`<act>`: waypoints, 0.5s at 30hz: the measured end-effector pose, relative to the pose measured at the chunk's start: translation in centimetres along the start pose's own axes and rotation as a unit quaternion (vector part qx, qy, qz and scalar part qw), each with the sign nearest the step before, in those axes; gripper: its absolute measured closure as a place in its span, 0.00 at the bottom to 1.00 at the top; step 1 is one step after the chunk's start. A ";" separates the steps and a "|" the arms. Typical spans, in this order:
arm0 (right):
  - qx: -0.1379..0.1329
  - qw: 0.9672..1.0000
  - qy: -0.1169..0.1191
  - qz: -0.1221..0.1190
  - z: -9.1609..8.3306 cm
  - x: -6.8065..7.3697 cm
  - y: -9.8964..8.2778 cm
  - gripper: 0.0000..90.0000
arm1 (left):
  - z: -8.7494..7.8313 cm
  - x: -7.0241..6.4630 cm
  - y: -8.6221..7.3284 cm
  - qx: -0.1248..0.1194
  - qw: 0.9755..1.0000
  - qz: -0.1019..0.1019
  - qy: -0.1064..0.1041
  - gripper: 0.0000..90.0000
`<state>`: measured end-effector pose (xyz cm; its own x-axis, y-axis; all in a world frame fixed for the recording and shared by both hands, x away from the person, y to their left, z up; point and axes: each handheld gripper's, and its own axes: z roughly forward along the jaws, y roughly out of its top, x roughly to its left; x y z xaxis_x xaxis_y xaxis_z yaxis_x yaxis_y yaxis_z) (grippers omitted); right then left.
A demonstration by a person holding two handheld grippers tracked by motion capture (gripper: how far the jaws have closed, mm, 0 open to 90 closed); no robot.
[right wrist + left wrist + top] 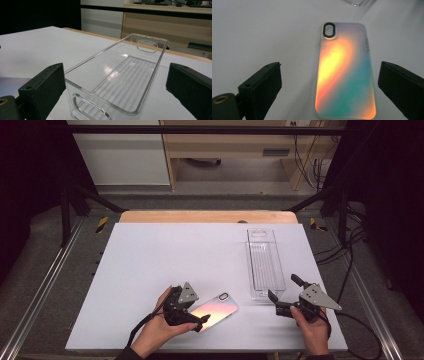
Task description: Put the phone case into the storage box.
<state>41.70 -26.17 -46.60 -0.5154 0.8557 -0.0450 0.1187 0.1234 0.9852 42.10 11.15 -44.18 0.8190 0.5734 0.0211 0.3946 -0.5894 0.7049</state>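
An iridescent phone case (216, 309) lies flat on the white table top, camera cutout toward the far side. My left gripper (200, 312) is at its near end and open. In the left gripper view the case (345, 75) lies between the two black jaws of my left gripper (329, 66), and neither pad touches it. A clear plastic bin (265, 265) stands empty at the right. My right gripper (284, 287) is open at the bin's near right corner. In the right gripper view my right gripper (115, 67) has its jaws spread wide, facing the near end of the bin (120, 82).
The white table top (165, 255) stretches bare to the left and back. A wooden edge (200, 216) borders it at the far side. Metal frame rails (45, 280) run along both sides, and cables (350, 255) hang at the right.
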 end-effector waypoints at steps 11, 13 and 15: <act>-0.002 1.000 0.001 -0.001 0.0 0.1 0.1 0.03 | 0.9 -0.5 -0.2 0.026 1.000 0.016 -0.004 0.05; 0.001 1.000 0.000 -0.002 0.0 0.1 0.1 0.03 | 1.0 -0.5 -0.3 0.029 0.999 0.017 -0.006 0.05; 0.001 1.000 -0.001 -0.002 -0.1 0.1 0.1 0.03 | 1.0 -0.5 -0.4 0.034 0.999 0.018 -0.010 0.05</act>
<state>41.56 -26.09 -46.52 -0.5142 0.8563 -0.0488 0.1183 0.1272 0.9848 41.97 10.58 -45.19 0.8410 0.5401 0.0321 0.3908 -0.6475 0.6542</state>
